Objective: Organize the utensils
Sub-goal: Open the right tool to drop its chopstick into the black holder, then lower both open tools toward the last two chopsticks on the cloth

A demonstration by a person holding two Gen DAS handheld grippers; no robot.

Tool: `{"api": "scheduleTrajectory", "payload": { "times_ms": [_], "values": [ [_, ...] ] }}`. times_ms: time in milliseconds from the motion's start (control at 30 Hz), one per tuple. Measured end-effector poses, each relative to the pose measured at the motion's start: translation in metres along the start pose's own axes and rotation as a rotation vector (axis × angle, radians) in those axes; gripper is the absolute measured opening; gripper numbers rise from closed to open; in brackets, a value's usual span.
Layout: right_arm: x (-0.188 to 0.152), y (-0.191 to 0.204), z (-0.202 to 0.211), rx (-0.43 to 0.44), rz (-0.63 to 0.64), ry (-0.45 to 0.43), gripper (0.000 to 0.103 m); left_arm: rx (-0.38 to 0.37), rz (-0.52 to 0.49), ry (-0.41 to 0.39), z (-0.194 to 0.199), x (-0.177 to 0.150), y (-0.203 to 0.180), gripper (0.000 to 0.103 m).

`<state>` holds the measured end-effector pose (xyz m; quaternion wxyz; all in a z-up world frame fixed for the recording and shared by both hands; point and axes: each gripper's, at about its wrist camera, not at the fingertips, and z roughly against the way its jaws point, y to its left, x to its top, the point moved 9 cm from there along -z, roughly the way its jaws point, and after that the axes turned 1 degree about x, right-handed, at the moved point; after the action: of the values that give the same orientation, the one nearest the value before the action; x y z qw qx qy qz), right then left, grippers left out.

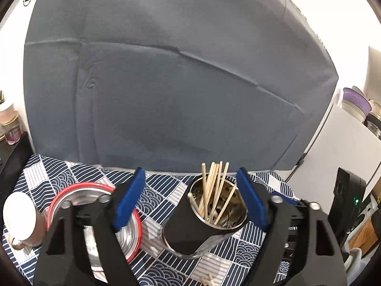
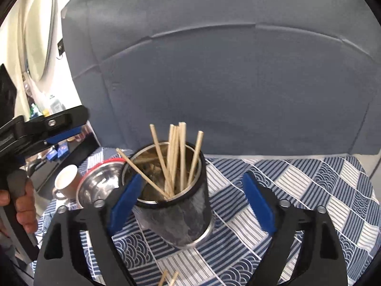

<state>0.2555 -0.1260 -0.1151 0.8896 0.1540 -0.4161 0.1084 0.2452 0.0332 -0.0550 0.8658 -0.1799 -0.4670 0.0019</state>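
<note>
While both hand-held grippers (image 1: pixel 190 200) (image 2: pixel 190 202) gape, wooden chopsticks (image 2: pixel 176 157) fan from cylindrical steel cup (image 2: pixel 181 217)

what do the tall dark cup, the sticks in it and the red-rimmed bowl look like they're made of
Tall dark cup: probably stainless steel, mirror-bright inside and at the base, with a matte dark sleeve or coating outside.
Pale thin sticks: look like bare wood or bamboo, dull and unvarnished.
Red-rimmed bowl: shiny reflective metal; the red edge could be plastic or silicone.
</note>
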Motion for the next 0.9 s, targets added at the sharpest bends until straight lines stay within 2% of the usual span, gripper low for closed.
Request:
{"api": "scheduleTrajectory", "payload": {
  "times_ms": [33, 167, 367, 600, 900],
  "values": [
    [-0.002, -0.001, 0.001, -0.002, 0.002, 0.007, 0.085, 0.006, 0.003, 0.009, 0.0, -0.003, 0.001, 0.09],
    [-0.018, -0.003, 0.002, -0.021, 0.008, 0.047, 0.086, 0.02, 0.041, 0.058, 0.001, -0.019, 0.009, 0.097],
    [-0.048, -0.004, 0.003, -0.027, 0.004, 0.114, 0.087, 0.038, 0.031, 0.122, 0.005, -0.046, 0.011, 0.097],
    [-0.093, 0.001, -0.004, -0.034, -0.001, 0.238, 0.087, 0.041, -0.015, 0.191, 0.01, -0.084, 0.008, 0.097],
    [-0.158, 0.005, -0.011, -0.055, 0.024, 0.379, 0.087, 0.058, 0.03, 0.309, 0.013, -0.138, 0.022, 0.097]
  ]
}}
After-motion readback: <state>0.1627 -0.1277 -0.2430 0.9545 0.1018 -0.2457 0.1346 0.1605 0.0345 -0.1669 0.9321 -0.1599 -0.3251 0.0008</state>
